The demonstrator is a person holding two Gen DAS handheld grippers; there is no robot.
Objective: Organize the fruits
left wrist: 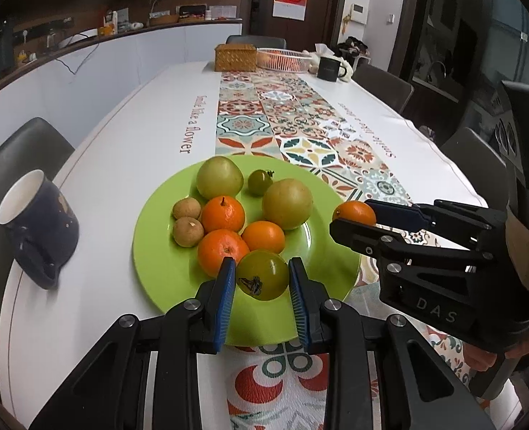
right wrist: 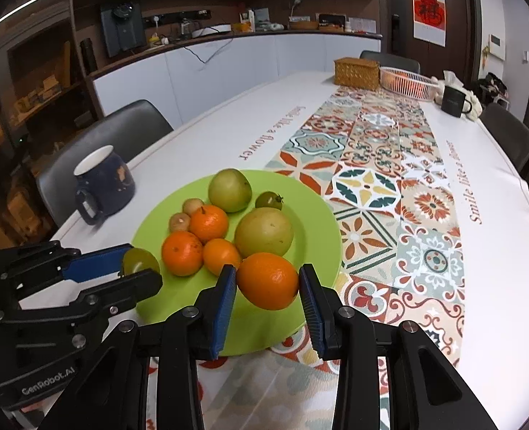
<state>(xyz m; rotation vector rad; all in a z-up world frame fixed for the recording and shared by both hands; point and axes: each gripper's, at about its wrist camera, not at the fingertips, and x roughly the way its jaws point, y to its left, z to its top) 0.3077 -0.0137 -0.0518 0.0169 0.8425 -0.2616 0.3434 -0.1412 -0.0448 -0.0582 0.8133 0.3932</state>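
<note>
Above table's green plate (left wrist: 164,251), left gripper (left wrist: 262,277) clamps stem-forward tomato (left wrist: 262,275); right gripper (right wrist: 268,283) seemingly clamps mandarin (right wrist: 267,281).

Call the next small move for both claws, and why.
Probably lower both claws a little further onto the green plate and let go. The left claw is shut on a green tomato over the plate's near side, and the right claw is shut on an orange above its near edge. Bare plate shows below each fruit, beside the other fruit.

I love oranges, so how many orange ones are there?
4: three clustered on the green plate, namely and, and one orange in the right claw.
</note>
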